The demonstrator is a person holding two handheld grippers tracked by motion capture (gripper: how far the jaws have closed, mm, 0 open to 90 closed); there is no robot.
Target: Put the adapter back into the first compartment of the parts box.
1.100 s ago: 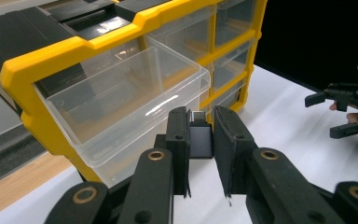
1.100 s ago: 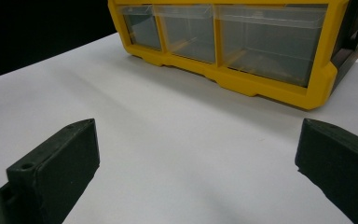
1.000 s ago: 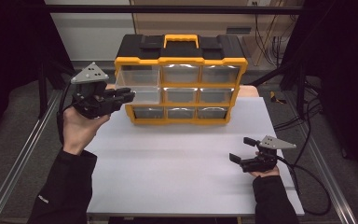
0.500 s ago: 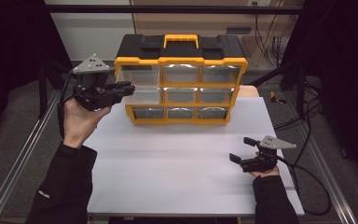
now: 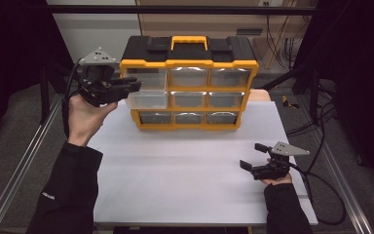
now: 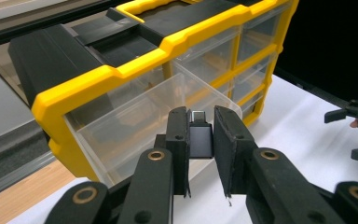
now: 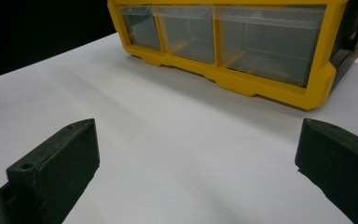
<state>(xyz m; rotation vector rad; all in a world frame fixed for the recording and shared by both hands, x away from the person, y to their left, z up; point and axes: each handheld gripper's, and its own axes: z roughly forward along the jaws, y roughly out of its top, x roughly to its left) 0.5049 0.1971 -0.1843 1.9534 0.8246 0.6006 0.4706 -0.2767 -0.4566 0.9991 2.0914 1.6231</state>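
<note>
Black sleeves [image 5: 68, 190]; each black tool [image 5: 137, 87] carries brass screws and a grey plate [image 5: 98, 56].

White table [image 5: 175, 185], yellow drawer organizer [image 5: 190, 92] standing on it (far edge)

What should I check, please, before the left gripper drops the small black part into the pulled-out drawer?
1. Part held: ok. The left gripper is shut on the small black part.
2. Drawer open: ok. The clear drawer, in the organizer's left column, is pulled out.
3. Part over the drawer: cannot tell. In the left gripper view it sits by the drawer's front corner; in the high view the jaws reach the left column from the side.
4. Drawer contents: cannot tell; the clear walls blur the view.
5. Right gripper out of the way: ok. It is open, low over the white table, apart from the organizer.
</note>
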